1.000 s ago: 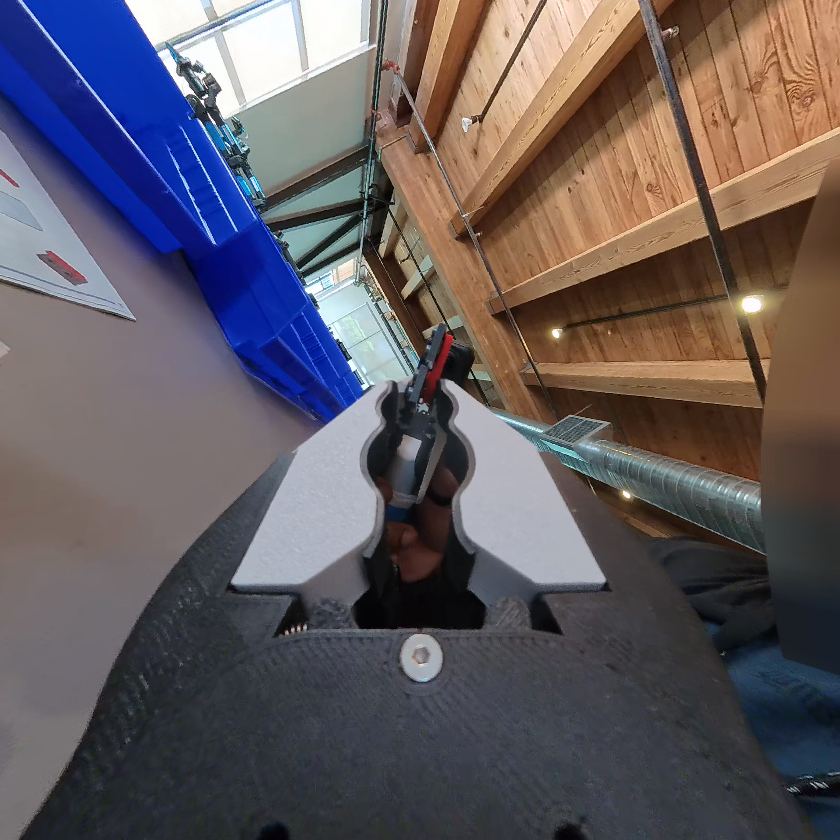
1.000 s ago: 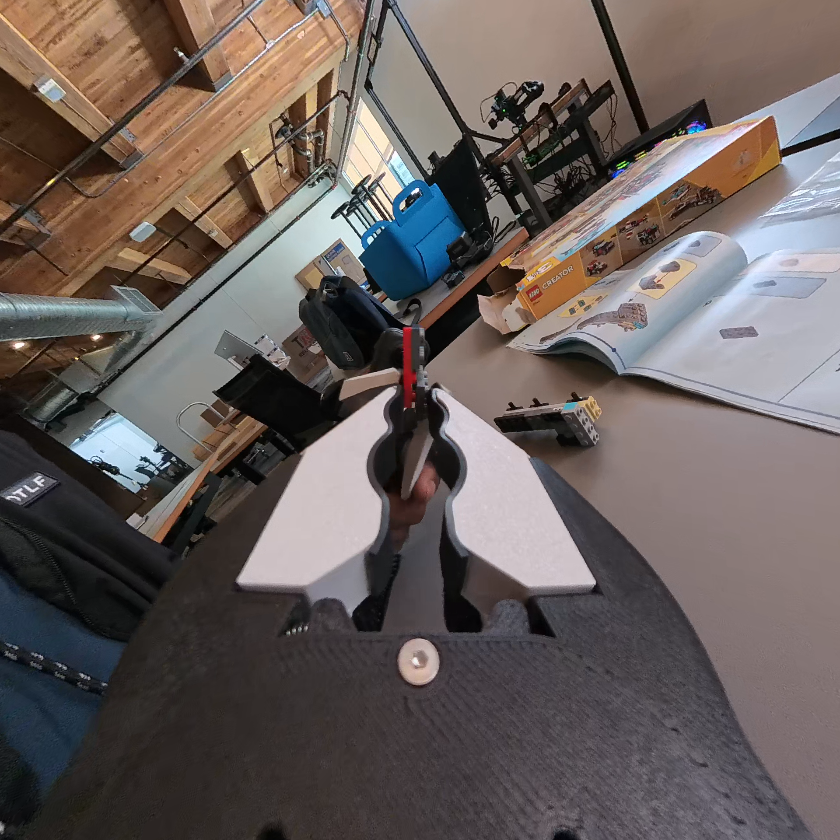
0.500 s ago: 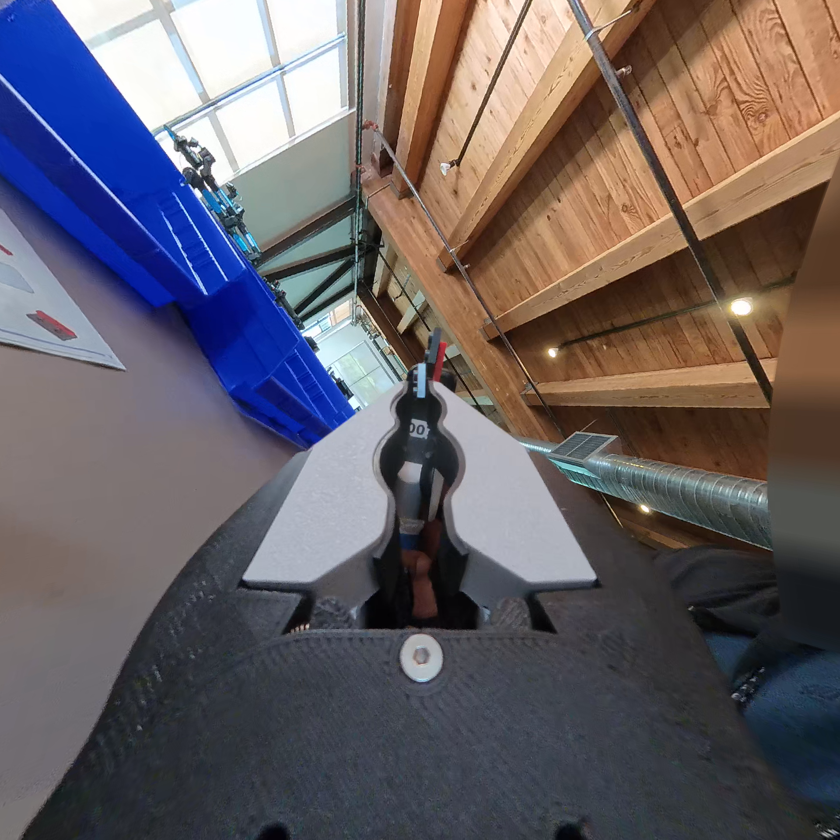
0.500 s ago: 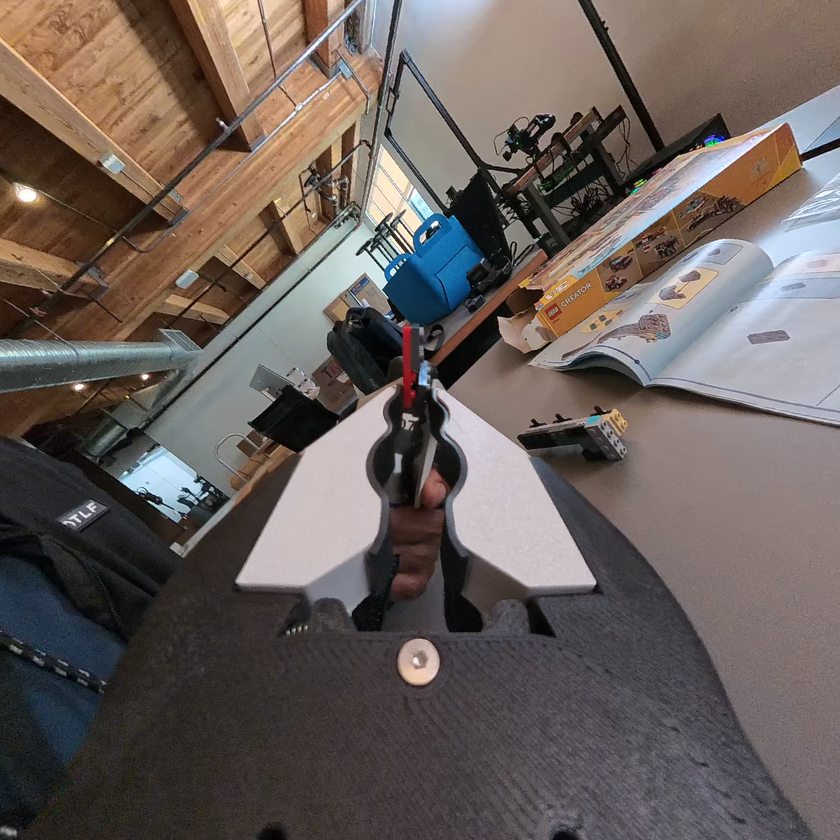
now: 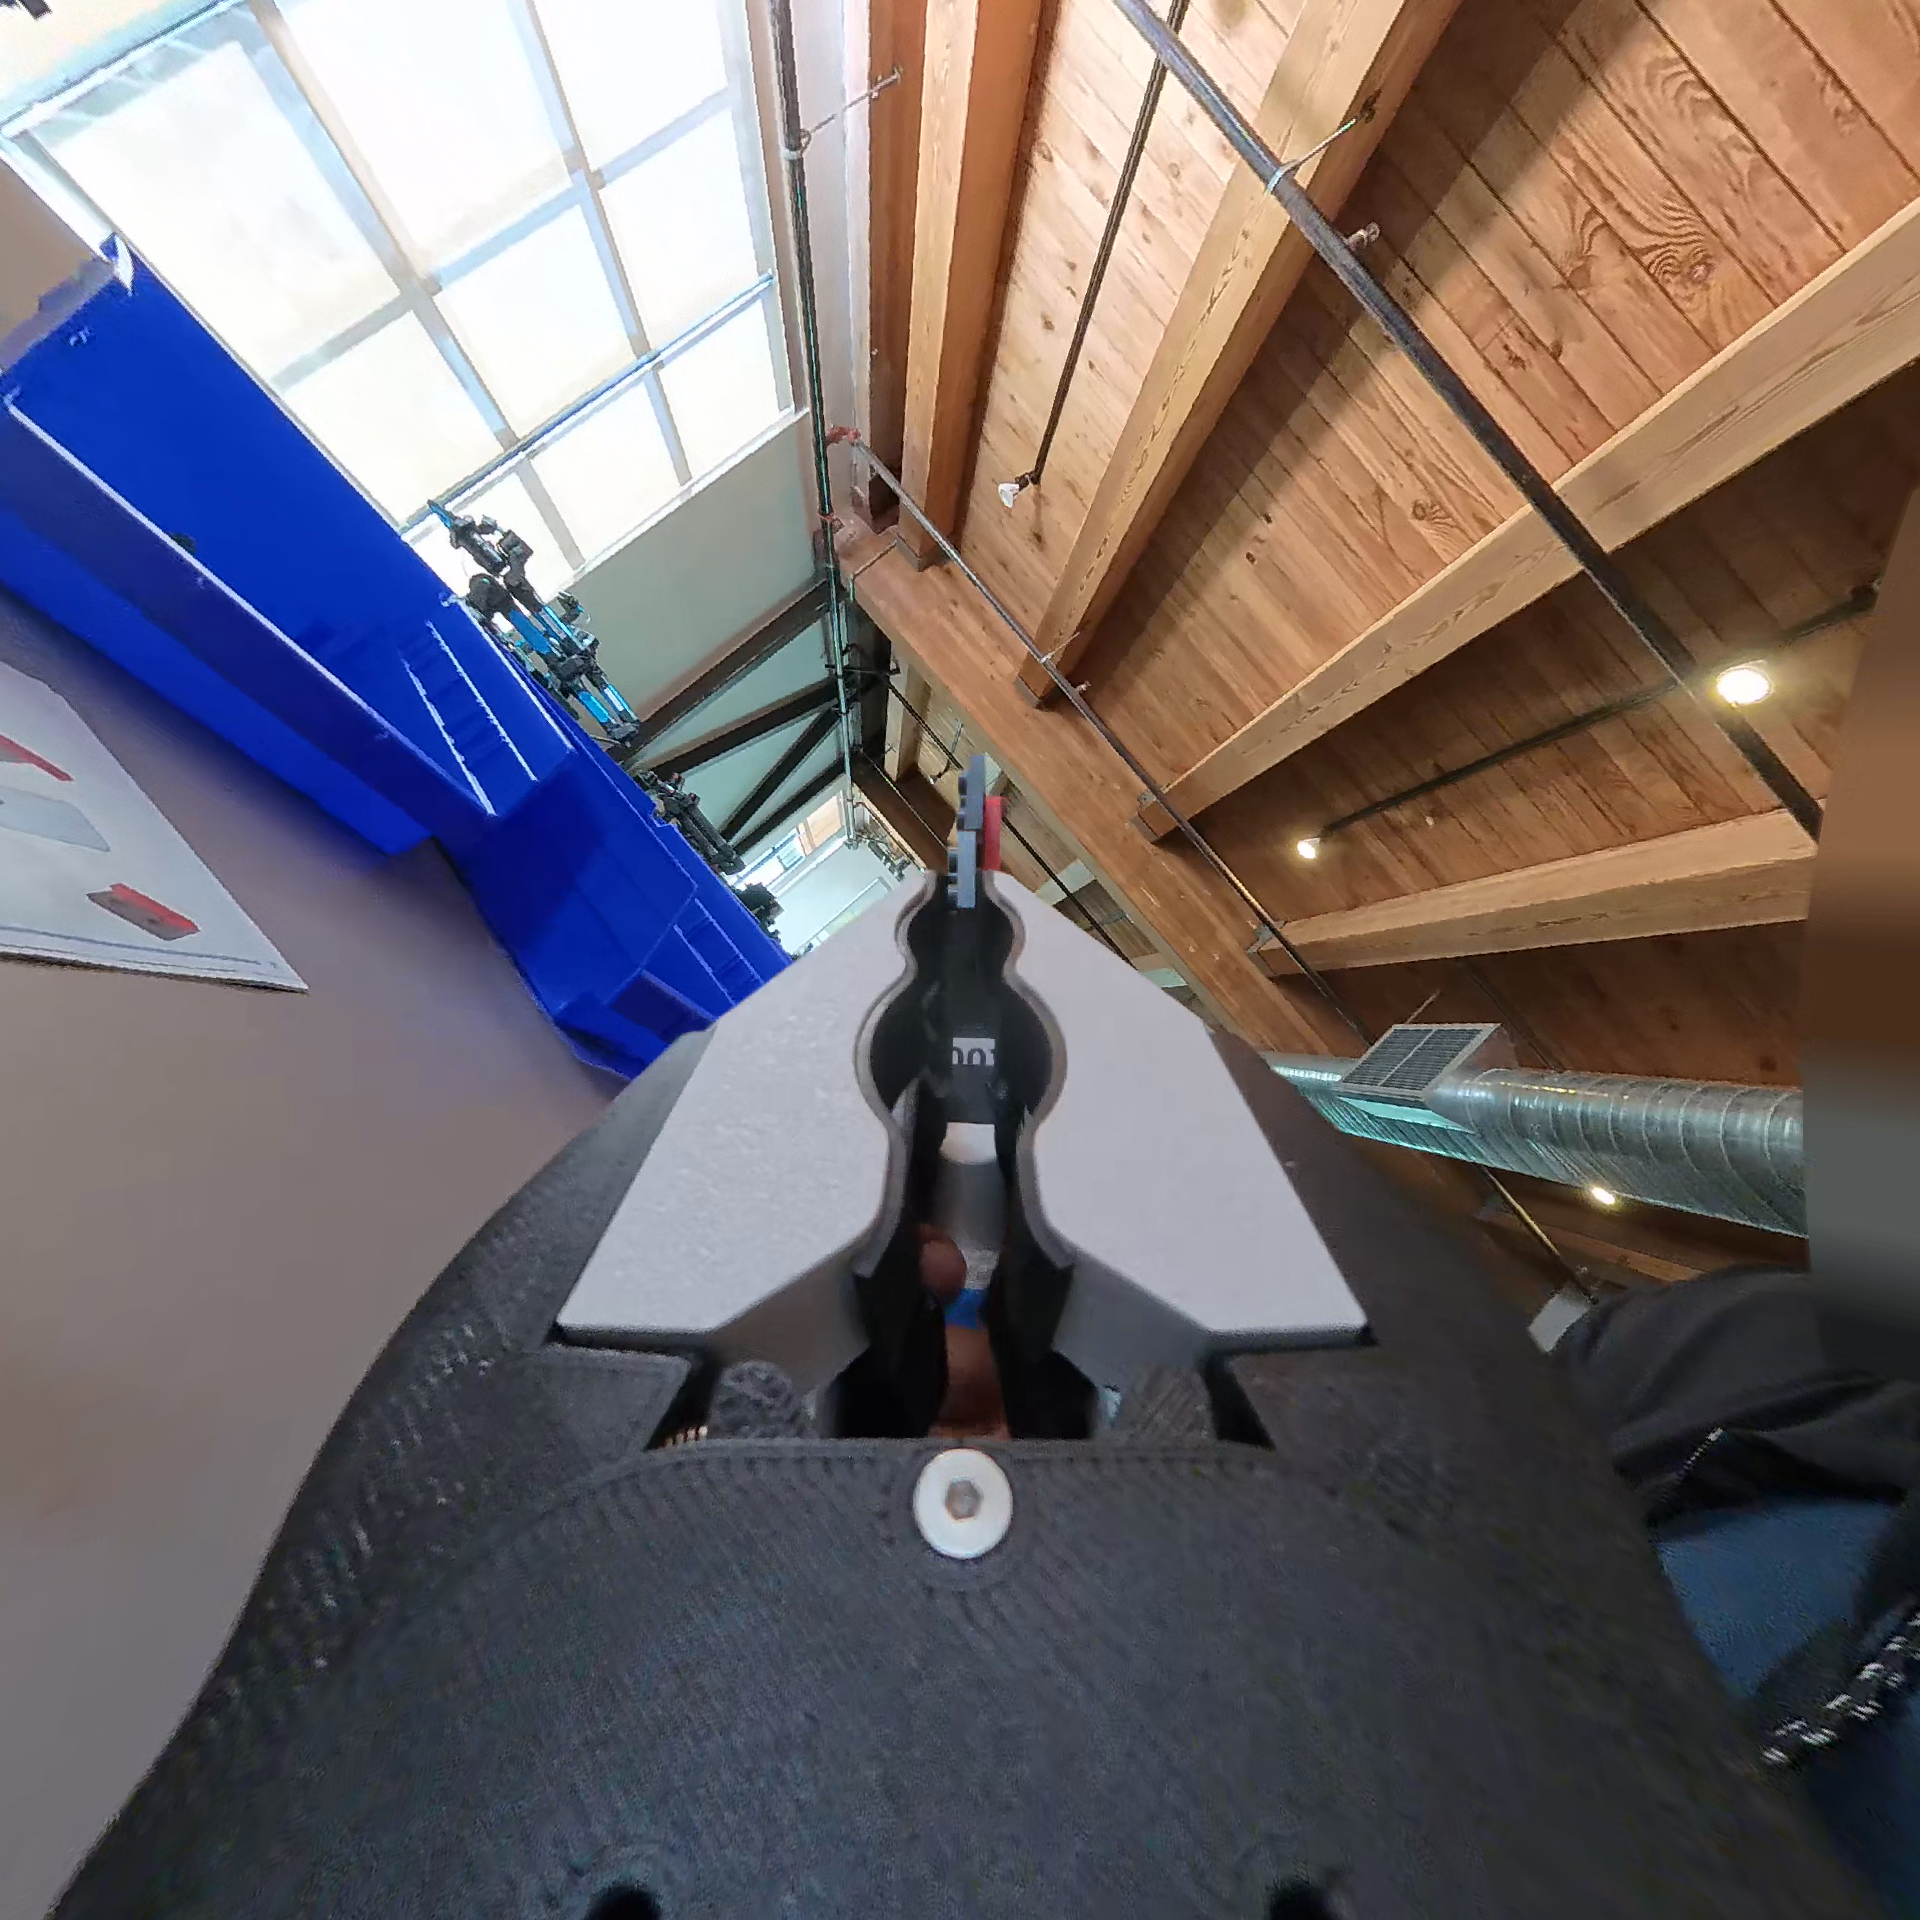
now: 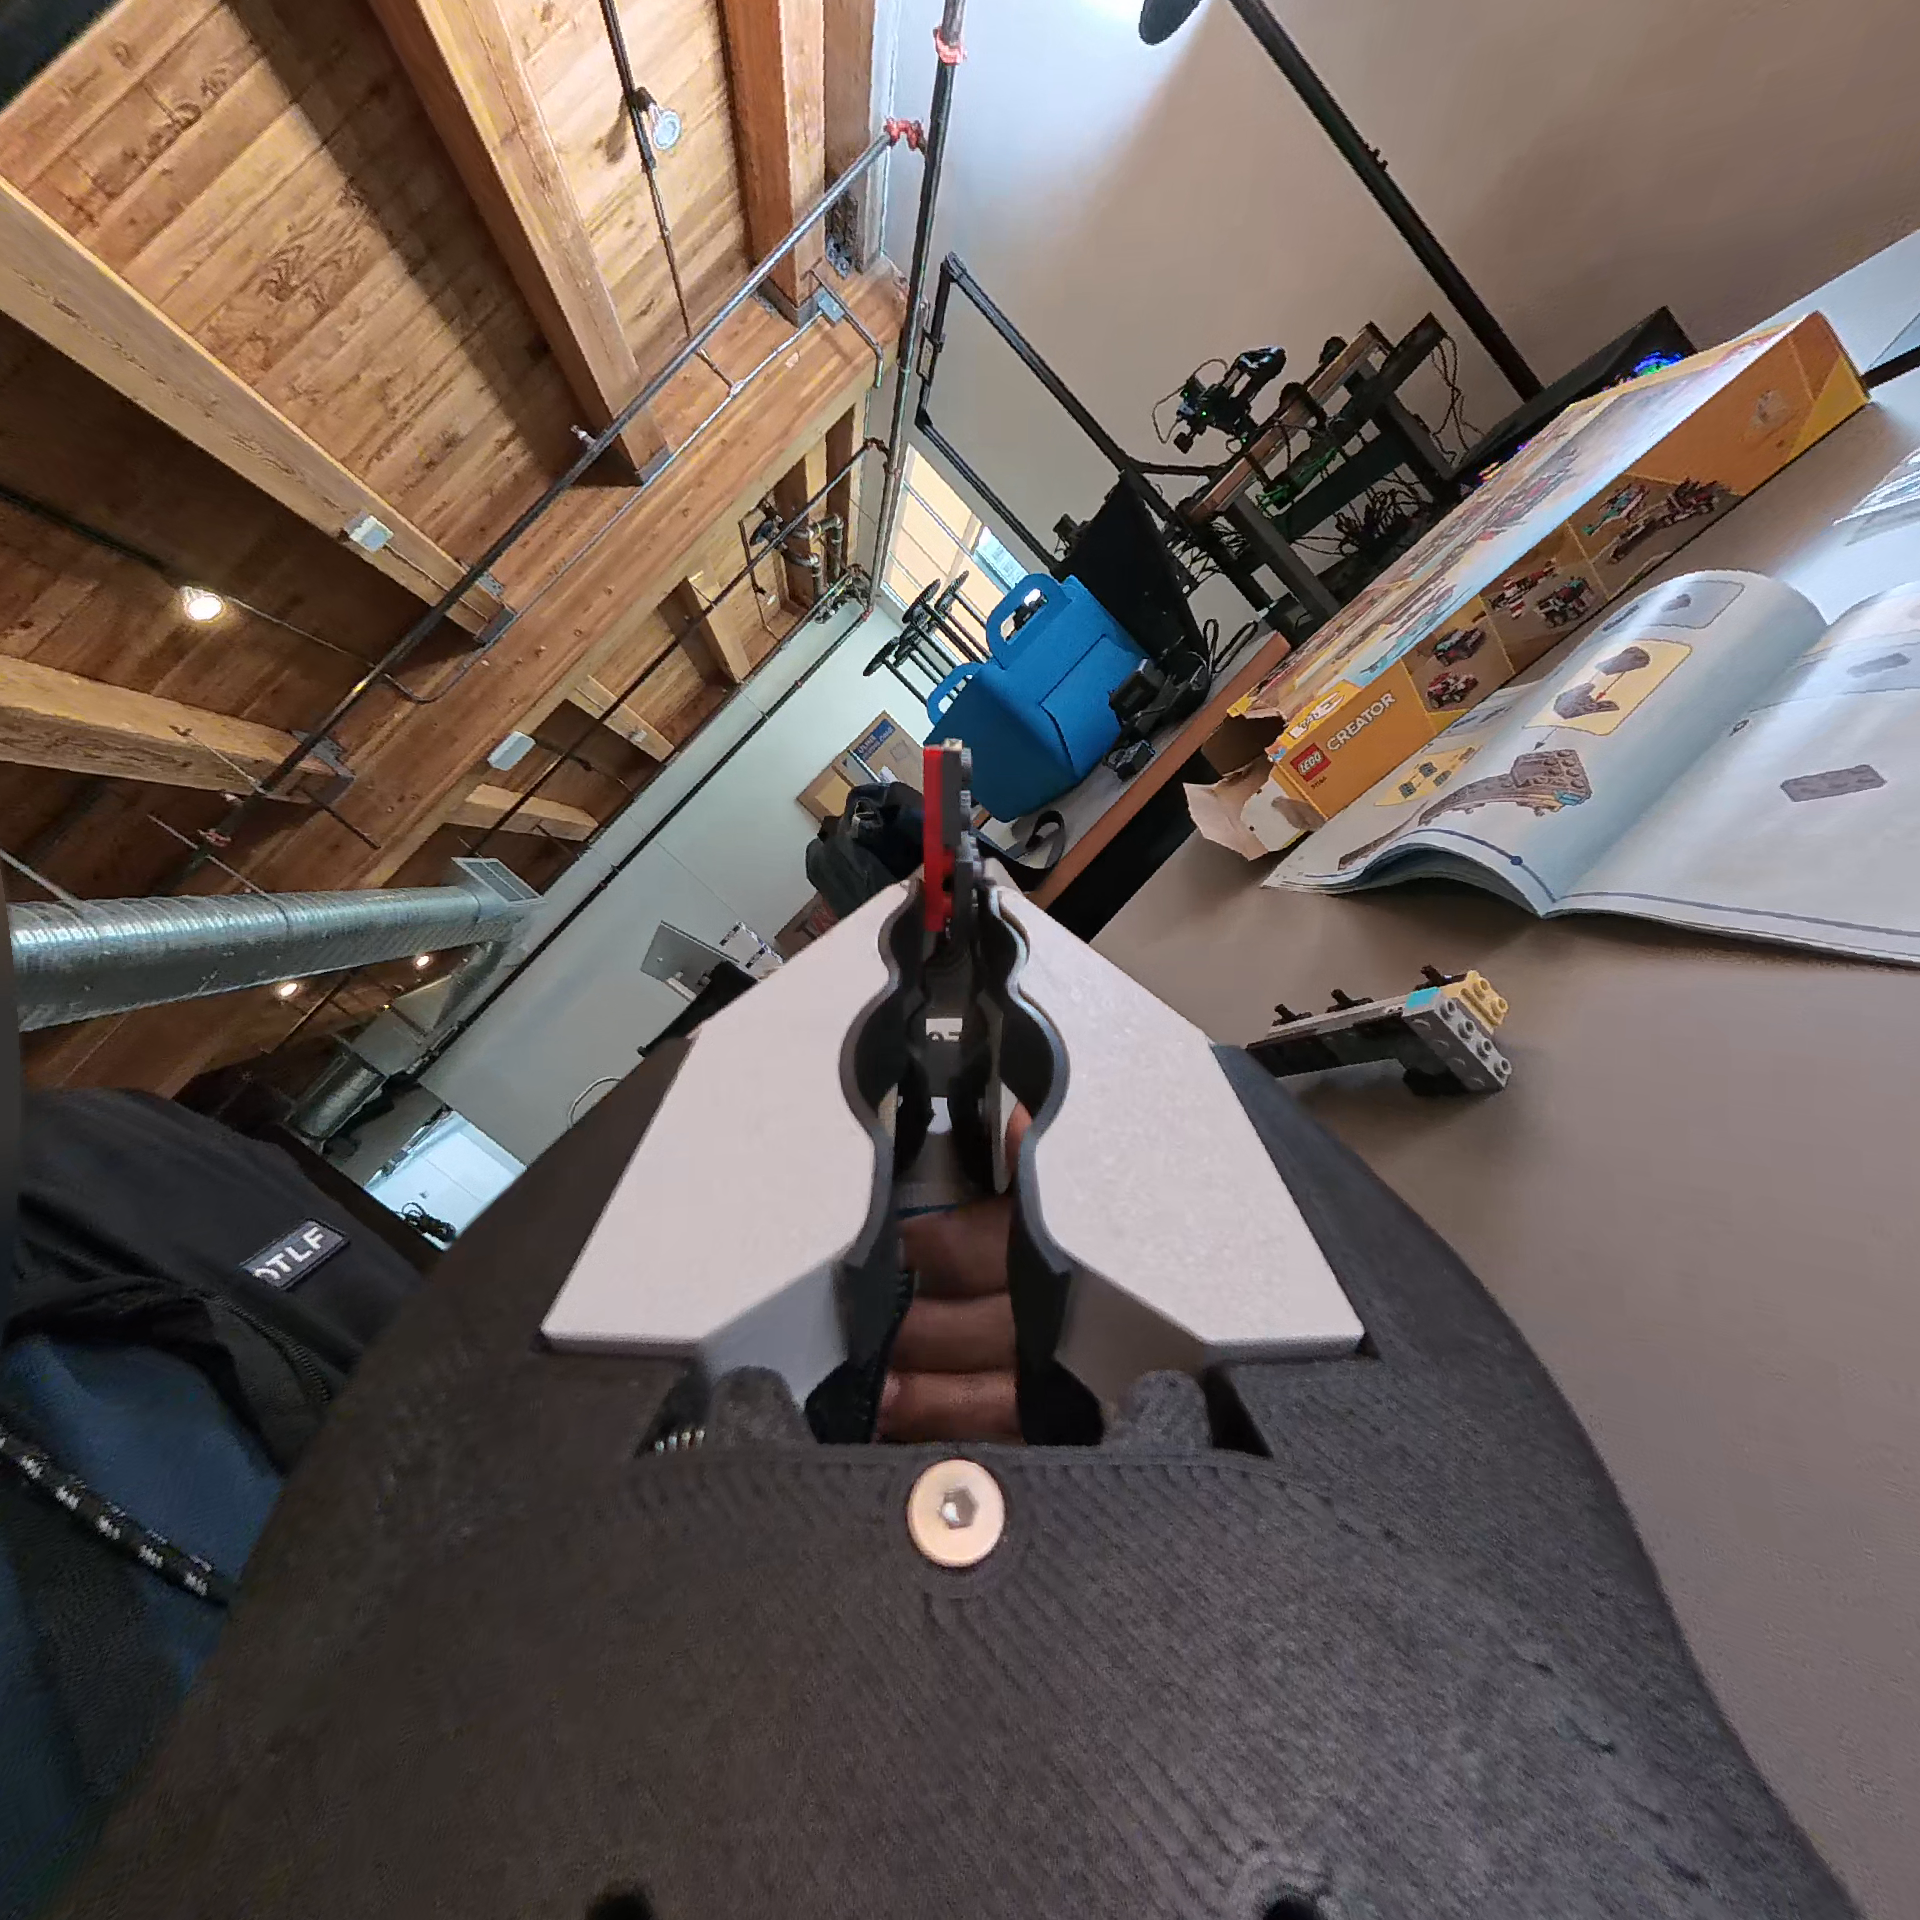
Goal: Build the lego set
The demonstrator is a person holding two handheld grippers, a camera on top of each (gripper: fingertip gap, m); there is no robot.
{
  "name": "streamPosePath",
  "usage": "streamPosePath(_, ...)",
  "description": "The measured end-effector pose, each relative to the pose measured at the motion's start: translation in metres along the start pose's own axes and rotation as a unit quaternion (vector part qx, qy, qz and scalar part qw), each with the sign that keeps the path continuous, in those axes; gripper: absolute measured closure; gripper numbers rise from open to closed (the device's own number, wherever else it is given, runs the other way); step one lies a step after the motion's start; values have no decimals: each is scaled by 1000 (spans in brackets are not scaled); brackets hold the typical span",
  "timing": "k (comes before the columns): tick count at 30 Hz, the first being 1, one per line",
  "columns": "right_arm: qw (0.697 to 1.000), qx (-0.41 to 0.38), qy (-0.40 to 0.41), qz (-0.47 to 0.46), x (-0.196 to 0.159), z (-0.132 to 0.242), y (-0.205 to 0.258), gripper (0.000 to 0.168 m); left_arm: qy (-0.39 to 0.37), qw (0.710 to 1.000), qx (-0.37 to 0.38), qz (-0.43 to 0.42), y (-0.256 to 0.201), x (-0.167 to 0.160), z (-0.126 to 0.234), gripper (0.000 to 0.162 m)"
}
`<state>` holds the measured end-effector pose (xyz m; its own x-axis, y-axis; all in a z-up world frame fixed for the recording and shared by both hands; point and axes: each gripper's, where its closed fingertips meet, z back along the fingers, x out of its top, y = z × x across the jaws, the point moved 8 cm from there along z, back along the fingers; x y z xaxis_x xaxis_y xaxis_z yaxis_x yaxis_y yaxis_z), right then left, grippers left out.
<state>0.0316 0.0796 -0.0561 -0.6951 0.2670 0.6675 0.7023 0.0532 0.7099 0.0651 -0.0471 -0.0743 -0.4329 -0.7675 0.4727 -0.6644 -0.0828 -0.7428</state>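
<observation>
Both grippers, left gripper (image 5: 971, 883) and right gripper (image 6: 951, 894), pinch one thin red-and-grey plate stack (image 6: 943, 831) edge-on; uneven squeeze risks twisting plates apart.

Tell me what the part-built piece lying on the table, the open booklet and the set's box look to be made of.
The part-built piece: moulded plastic, semi-gloss; studs and crisp brick edges show. The open booklet: thin coated paper, judging by the curling pages and a faint sheen. The set's box: printed cardboard, with a torn flap showing raw brown board. The table: smooth matte grey-brown top, perhaps laminate; I can't be sure.
</observation>
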Motion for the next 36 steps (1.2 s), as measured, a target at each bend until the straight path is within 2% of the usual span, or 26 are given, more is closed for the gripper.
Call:
streamPosePath(15,999,25,-17,-34,0,-2,2,160,-27,999,-5,-31,-6,1,-1,158)
streamPosePath(36,998,38,-19,-55,-2,-4,2,160,-32,999,-14,-28,-6,-1,-2,158)
